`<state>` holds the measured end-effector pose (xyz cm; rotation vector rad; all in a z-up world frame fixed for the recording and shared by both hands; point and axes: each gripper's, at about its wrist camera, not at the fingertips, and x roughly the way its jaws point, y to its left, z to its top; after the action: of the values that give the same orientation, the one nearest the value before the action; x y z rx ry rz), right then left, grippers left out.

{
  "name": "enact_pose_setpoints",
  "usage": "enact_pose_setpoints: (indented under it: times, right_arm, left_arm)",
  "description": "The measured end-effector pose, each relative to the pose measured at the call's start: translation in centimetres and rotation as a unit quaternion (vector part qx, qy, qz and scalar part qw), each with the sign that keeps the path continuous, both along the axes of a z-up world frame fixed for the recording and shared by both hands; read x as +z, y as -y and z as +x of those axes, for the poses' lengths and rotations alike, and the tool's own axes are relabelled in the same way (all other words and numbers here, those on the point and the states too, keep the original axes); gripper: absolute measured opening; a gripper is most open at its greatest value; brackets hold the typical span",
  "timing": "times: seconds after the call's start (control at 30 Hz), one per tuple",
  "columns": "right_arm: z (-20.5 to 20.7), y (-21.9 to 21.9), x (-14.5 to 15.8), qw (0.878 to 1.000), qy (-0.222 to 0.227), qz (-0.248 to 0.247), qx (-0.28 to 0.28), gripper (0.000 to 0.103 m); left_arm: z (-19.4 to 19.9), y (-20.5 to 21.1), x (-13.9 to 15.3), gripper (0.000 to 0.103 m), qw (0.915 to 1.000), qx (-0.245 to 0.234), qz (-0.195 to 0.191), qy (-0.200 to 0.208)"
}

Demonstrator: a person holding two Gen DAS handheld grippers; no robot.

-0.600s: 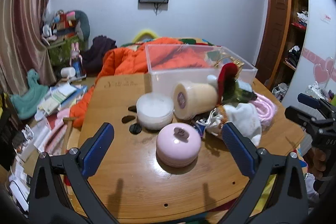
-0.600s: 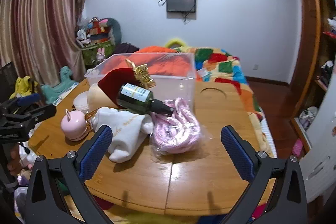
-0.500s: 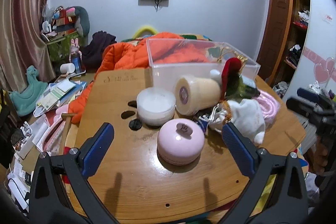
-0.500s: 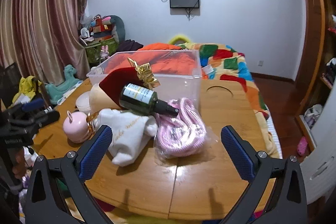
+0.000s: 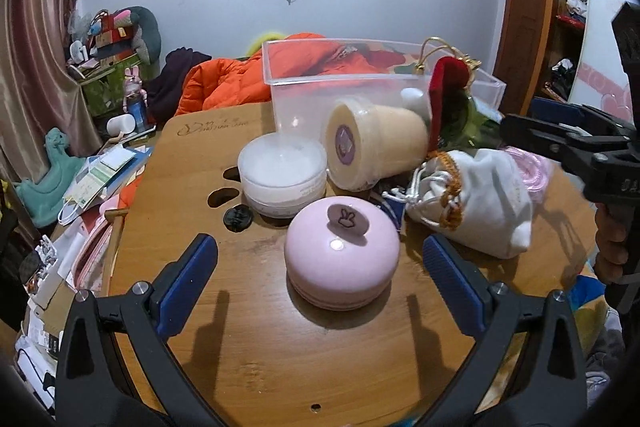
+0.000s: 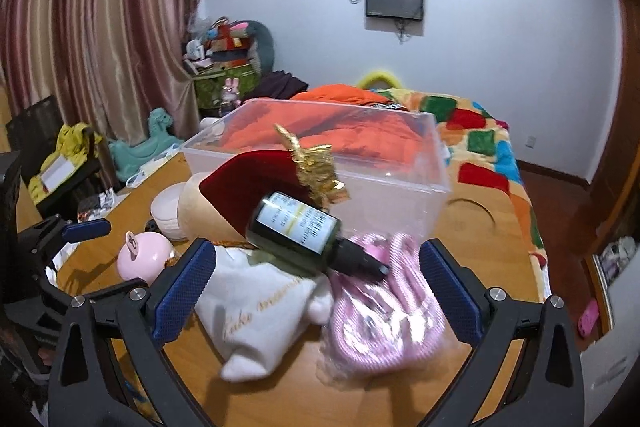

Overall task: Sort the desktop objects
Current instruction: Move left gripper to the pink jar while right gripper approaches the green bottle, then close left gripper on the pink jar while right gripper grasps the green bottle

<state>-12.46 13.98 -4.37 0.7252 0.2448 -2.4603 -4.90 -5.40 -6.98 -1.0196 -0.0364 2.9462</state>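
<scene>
Two tools hang spread and empty over the bench, whose bare wood runs from the pink round case to the near edge. Only the right view shows the green bottle atop the white pouch, beside the pink rope bag. The case sits just ahead between the left tool pads; pouch and rope lie between the right tool pads.

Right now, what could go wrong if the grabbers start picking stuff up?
The dark green bottle lies tilted on the white pouch and the bagged pink rope; pulling either might send it rolling. The beige cup lies on its side against the clear plastic bin, so nudging it might roll it too.
</scene>
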Motion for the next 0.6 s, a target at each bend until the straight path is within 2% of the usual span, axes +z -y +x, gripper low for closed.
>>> enact_pose_setpoints:
  times: [0.2, 0.27, 0.33, 0.6]
  right_arm:
    - [-1.6, 1.9, -1.1, 0.999, 0.019, 0.025, 0.021, 0.073]
    - [-2.0, 2.0, -1.3, 0.999, 0.028, 0.022, 0.025, 0.071]
    - [-2.1, 2.1, -1.3, 0.999, 0.028, 0.023, 0.019, 0.067]
    - [-2.6, 2.8, -1.6, 0.998, 0.02, 0.047, 0.019, 0.067]
  left_arm:
    - [-0.4, -0.5, 0.0, 0.103, 0.9999, 0.005, -0.008, -0.005]
    - [-0.5, -0.7, -0.1, 0.103, 0.9999, 0.004, -0.013, -0.005]
    - [-0.6, -1.0, -0.2, 0.097, 0.9997, 0.006, -0.021, -0.005]
    - [-1.4, -0.8, -1.1, 0.086, 0.9996, 0.012, -0.02, 0.015]
